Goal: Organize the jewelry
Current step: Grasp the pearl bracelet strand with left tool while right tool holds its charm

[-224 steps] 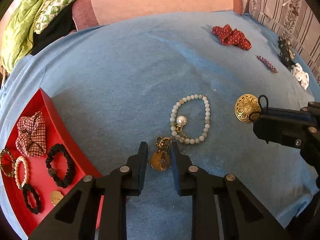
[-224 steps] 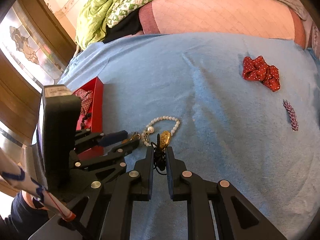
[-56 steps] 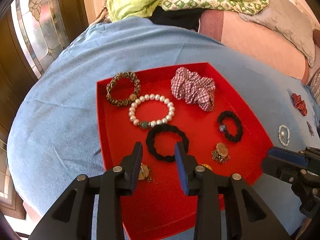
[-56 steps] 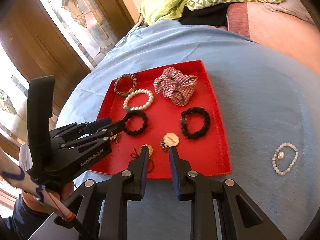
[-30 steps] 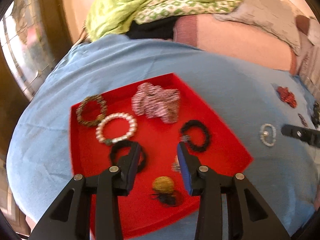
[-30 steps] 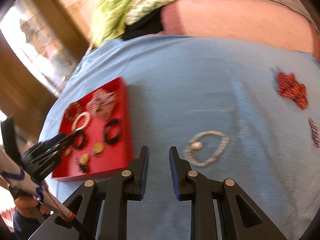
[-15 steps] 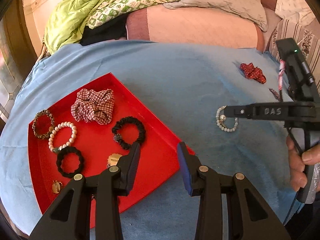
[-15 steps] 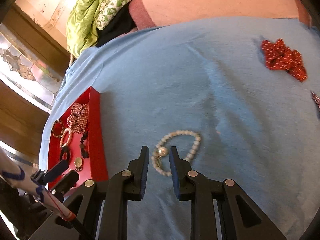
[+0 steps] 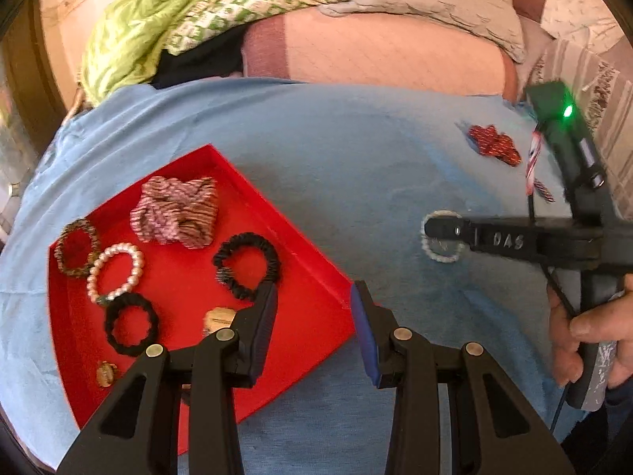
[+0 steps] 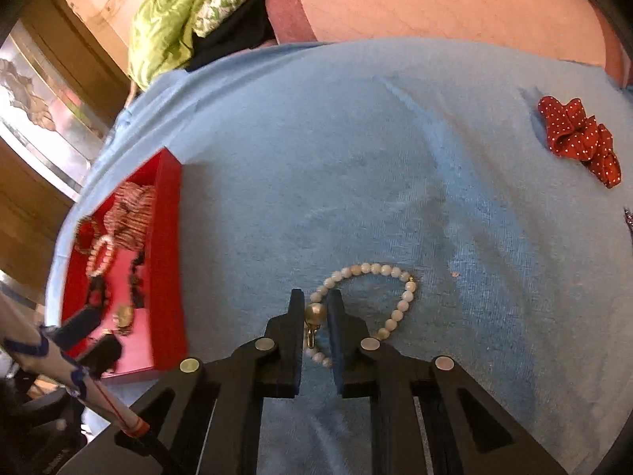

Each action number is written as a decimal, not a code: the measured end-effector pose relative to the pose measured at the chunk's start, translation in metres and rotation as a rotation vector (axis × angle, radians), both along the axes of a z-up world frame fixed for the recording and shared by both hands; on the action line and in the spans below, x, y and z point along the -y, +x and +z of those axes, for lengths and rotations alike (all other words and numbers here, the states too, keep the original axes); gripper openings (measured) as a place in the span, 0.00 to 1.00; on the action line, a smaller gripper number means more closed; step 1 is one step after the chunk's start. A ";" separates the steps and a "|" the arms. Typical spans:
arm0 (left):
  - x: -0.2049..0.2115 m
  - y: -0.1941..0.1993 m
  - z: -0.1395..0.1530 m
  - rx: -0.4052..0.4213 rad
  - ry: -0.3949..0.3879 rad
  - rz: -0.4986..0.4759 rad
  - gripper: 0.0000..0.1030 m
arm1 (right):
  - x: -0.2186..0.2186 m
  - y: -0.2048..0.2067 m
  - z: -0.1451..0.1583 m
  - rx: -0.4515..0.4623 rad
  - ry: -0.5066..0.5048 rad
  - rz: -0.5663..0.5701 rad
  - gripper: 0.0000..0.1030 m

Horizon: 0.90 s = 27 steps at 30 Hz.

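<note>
A red tray (image 9: pixel 316 304) lies on the blue cloth and holds a plaid scrunchie (image 9: pixel 176 211), a pearl bracelet (image 9: pixel 116 273), black hair ties (image 9: pixel 245 265) and small gold pieces. My left gripper (image 9: pixel 312 297) is open and empty over the tray's right corner. A pale bead bracelet (image 10: pixel 379 293) with a round pearl charm (image 10: pixel 315 312) lies on the cloth. My right gripper (image 10: pixel 315 306) is low over it, its narrowly open fingers either side of the charm. In the left wrist view the right gripper (image 9: pixel 435 231) covers the bracelet (image 9: pixel 443 255).
A red dotted scrunchie (image 10: pixel 577 138) lies at the far right of the cloth. A small beaded clip (image 9: pixel 544 190) lies near it. Green bedding (image 9: pixel 166 19) and a pink cushion (image 9: pixel 387 51) lie behind. The tray (image 10: pixel 168 261) sits left of the right gripper.
My right gripper has dropped down onto the bead bracelet, its fingers now around the pearl charm. My left gripper has drifted slightly right off the tray, still open.
</note>
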<state>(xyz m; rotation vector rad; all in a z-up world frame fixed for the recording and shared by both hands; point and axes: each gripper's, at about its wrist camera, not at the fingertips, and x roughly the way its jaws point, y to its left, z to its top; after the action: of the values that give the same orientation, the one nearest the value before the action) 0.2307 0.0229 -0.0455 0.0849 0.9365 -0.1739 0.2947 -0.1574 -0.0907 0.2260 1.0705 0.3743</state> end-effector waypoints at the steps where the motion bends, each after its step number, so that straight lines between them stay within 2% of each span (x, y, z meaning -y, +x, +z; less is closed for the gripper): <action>1: 0.003 0.000 0.000 -0.004 -0.007 -0.016 0.36 | 0.004 -0.002 0.005 0.014 0.003 -0.004 0.12; 6: 0.034 0.004 0.002 -0.038 -0.057 -0.110 0.36 | 0.032 -0.010 0.036 0.093 0.034 -0.065 0.12; 9: 0.057 0.014 0.003 -0.076 -0.099 -0.152 0.36 | 0.054 -0.010 0.044 0.103 0.065 -0.122 0.12; 11: 0.074 0.026 0.000 -0.089 -0.074 -0.170 0.36 | 0.065 -0.008 0.047 0.103 0.082 -0.151 0.12; 16: 0.103 0.069 -0.022 -0.143 0.048 -0.133 0.34 | 0.076 -0.008 0.051 0.107 0.113 -0.165 0.12; 20: 0.116 0.092 -0.047 -0.224 0.108 -0.131 0.34 | 0.078 -0.009 0.053 0.109 0.138 -0.159 0.12; 22: 0.121 0.091 -0.051 -0.185 0.133 -0.130 0.34 | 0.079 -0.008 0.054 0.112 0.142 -0.158 0.12; 24: 0.120 0.090 -0.049 -0.170 0.109 -0.123 0.12 | 0.080 -0.007 0.053 0.108 0.150 -0.157 0.12; 25: 0.121 0.088 -0.048 -0.153 0.107 -0.119 0.05 | 0.080 -0.007 0.053 0.109 0.150 -0.157 0.12; 27: 0.119 0.080 -0.044 -0.122 0.115 -0.115 0.05 | 0.081 -0.007 0.053 0.111 0.147 -0.160 0.12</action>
<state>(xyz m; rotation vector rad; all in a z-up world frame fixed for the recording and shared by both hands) 0.3106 -0.0960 -0.0894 0.2367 1.0641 -0.2331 0.2877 -0.2381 -0.0377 0.4147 0.9098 0.3179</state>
